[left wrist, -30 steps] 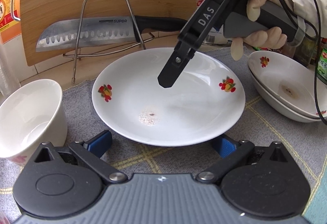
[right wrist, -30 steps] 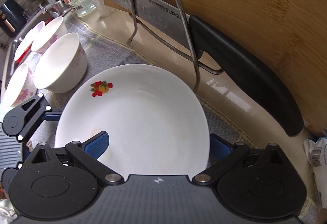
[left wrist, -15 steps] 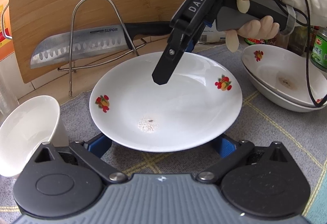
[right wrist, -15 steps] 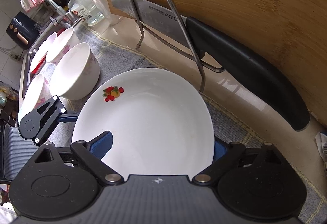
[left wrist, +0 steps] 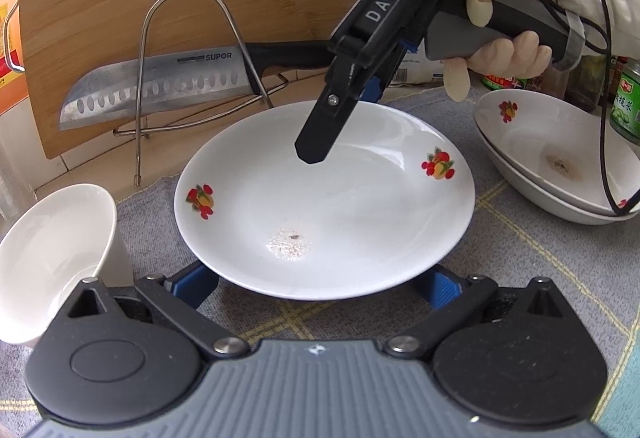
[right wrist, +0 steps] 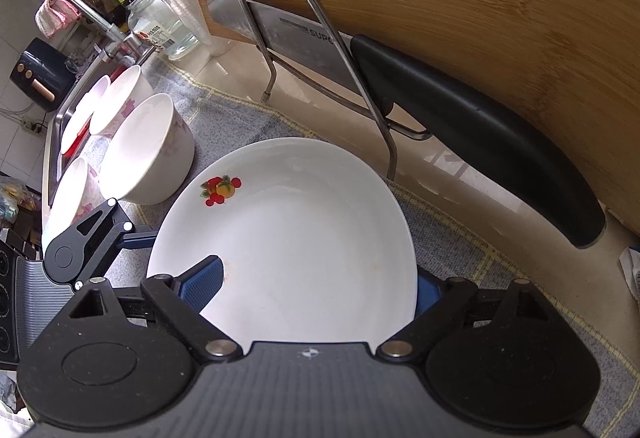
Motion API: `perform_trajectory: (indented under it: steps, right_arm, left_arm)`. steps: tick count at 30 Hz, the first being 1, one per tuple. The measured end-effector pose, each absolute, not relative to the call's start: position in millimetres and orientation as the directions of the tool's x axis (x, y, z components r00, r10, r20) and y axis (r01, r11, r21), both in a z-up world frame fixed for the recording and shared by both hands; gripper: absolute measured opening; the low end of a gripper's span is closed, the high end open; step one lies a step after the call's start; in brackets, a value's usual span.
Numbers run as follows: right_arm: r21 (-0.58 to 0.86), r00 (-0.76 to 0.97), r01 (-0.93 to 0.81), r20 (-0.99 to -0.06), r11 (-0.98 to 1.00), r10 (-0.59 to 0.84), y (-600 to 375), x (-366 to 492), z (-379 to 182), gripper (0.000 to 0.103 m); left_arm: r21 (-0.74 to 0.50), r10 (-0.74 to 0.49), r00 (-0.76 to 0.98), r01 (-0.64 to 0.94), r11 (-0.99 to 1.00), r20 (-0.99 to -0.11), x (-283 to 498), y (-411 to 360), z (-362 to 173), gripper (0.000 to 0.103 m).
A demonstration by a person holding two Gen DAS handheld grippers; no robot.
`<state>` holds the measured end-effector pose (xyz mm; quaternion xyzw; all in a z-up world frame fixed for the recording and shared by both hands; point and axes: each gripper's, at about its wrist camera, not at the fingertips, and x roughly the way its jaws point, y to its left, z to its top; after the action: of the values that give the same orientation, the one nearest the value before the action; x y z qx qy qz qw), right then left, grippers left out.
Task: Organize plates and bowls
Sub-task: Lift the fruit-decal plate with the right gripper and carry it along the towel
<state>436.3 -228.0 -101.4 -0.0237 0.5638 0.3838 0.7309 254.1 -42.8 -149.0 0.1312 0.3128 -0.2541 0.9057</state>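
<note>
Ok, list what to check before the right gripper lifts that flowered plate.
1. Right gripper straddles the plate rim: ok. One finger is over the plate and one is outside it. The jaws have just been closing with the rim between them.
2. Fingers pressing the plate: not ok. The upper finger hangs above the surface.
3. Left gripper free of the plate: cannot tell. Its spread fingers sit under the near rim.
4. Stacked plates free on top: ok.
5. Cable out of the way: not ok. It hangs across the stacked plates.
6. Knife apart from the plate: ok.
</note>
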Motion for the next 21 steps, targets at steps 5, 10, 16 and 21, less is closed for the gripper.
perform_trajectory:
  steps: [5, 10, 16, 21]
  right_arm:
    - [0.377, 0.077, -0.601, -0.851, 0.705, 0.520, -224.6, 434.7, -101.5, 0.097]
    - [0.390, 0.074, -0.604, -0.840, 0.695, 0.537, -226.3, 439.6, -102.2, 0.097]
    - [0.375, 0.098, -0.612, -0.838, 0.696, 0.538, -223.8, 444.0, -101.7, 0.097]
    - [0.376, 0.089, -0.619, -0.838, 0.689, 0.538, -221.8, 442.9, -101.6, 0.097]
  left_arm:
    - [0.063, -0.383, 0.671, 0.539, 0.840, -0.635, 256.9, -42.9, -149.4, 0.103]
    - [0.062, -0.386, 0.675, 0.538, 0.841, -0.629, 257.9, -42.6, -150.4, 0.103]
    - [0.063, -0.389, 0.676, 0.541, 0.839, -0.626, 257.8, -42.6, -151.0, 0.103]
    - [0.061, -0.391, 0.675, 0.542, 0.838, -0.625, 257.9, -41.8, -151.4, 0.103]
